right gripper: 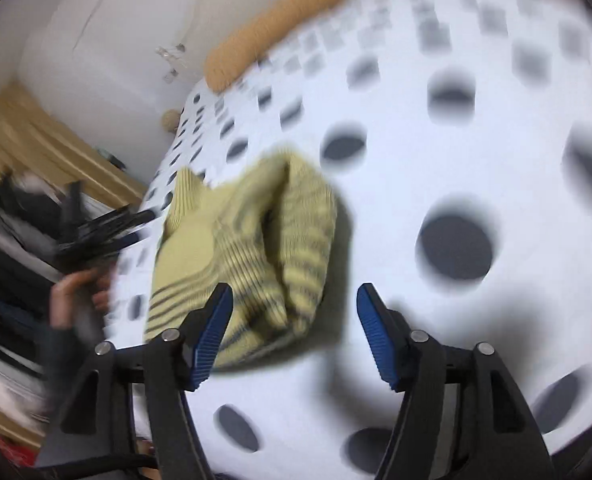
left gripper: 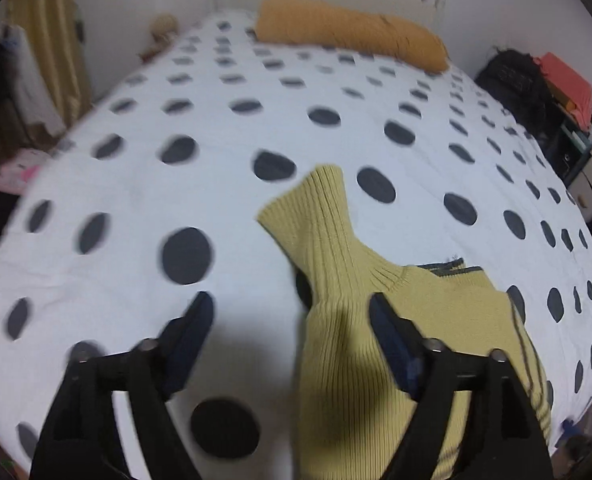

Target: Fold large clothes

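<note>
1. Both jaws stand released: left gripper (left gripper: 292, 312) and right gripper (right gripper: 294, 300) hold nothing.
2. Sweater (left gripper: 376, 340) lies bunched on the bed (left gripper: 136, 208), at 5 o'clock in the left view.
3. Best regrip the cuff (left gripper: 308, 208) at 12 o'clock and fold it inward flat.

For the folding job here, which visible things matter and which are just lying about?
Part of the job:
- yellow striped sweater, lying bunched on the bed
- left gripper, open
- right gripper, open
- polka-dot bedspread, the work surface

Lying about:
- orange bolster pillow
- black bag
- yellow curtain
</note>
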Demonstrator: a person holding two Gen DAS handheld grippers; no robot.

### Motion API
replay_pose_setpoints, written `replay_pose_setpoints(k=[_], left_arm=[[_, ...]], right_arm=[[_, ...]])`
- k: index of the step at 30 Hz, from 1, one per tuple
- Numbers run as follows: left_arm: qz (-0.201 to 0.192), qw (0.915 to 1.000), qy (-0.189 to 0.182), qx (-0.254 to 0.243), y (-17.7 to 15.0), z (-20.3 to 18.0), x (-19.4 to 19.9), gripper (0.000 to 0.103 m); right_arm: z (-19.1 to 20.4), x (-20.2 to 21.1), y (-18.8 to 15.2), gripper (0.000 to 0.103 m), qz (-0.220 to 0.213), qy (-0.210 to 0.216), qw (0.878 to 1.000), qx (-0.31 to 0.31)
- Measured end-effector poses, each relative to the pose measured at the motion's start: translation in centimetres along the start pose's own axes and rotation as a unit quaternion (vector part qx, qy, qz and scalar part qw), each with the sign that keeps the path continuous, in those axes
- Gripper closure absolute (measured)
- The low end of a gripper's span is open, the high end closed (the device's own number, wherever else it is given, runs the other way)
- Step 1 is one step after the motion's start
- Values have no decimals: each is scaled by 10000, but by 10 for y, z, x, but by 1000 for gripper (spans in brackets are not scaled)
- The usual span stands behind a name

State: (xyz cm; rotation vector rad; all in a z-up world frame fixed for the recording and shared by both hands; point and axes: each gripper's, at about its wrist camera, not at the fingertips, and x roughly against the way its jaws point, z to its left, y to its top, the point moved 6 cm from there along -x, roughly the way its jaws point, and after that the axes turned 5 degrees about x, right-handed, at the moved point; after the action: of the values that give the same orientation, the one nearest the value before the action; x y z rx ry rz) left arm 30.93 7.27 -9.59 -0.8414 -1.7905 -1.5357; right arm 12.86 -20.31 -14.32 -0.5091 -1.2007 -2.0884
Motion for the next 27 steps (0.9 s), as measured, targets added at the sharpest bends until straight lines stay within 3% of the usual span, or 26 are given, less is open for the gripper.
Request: replay_pose_setpoints(k=[2,4,6,7,8,9,10,11,13,15,18,22,27], left_arm=[[-137,9998,-155,19,-21,-4,35,15],[-88,9996,-259,31,-45,-9,52,15],[79,9995,-307,-1,-75,-16,57,15],[140,9992,-362,-31,-87,-20,55,15],[198,9988,-439,-95,-97,-28,50,15],[237,9979,-573,-193,-108,-38,44,15],[289,9969,-662,-308,-119,-47,35,15],[456,9965,-563,-407,-132,-54,22,15],[678,9959,-491,-351,-152,-58,-3,14],[630,9964,-549,-130,-158,-54,-14,8],[544,9971,-527,92,-156,-44,-5,8],[157,9995,-13,-274,-155,-50,22,9],[120,9996,-13,-242,-172,-61,40,9]], right_arm=[[26,5,22,40,-110,492,9975,500],[57,-15,33,66,134,1036,9915,781],[72,-53,39,84,628,1347,9858,788],[76,-73,39,89,863,1369,9846,657],[71,-95,35,89,1073,1203,9854,544],[57,-111,31,91,1159,773,9888,532],[46,-122,22,103,1230,384,9900,574],[34,-130,15,103,1242,165,9904,583],[16,-132,11,103,1096,206,9929,410],[14,-126,14,103,1038,124,9937,396],[32,-107,16,103,768,-262,9932,834],[49,-70,6,103,470,-768,9844,1510],[29,-88,-12,103,920,-1368,9691,1833]])
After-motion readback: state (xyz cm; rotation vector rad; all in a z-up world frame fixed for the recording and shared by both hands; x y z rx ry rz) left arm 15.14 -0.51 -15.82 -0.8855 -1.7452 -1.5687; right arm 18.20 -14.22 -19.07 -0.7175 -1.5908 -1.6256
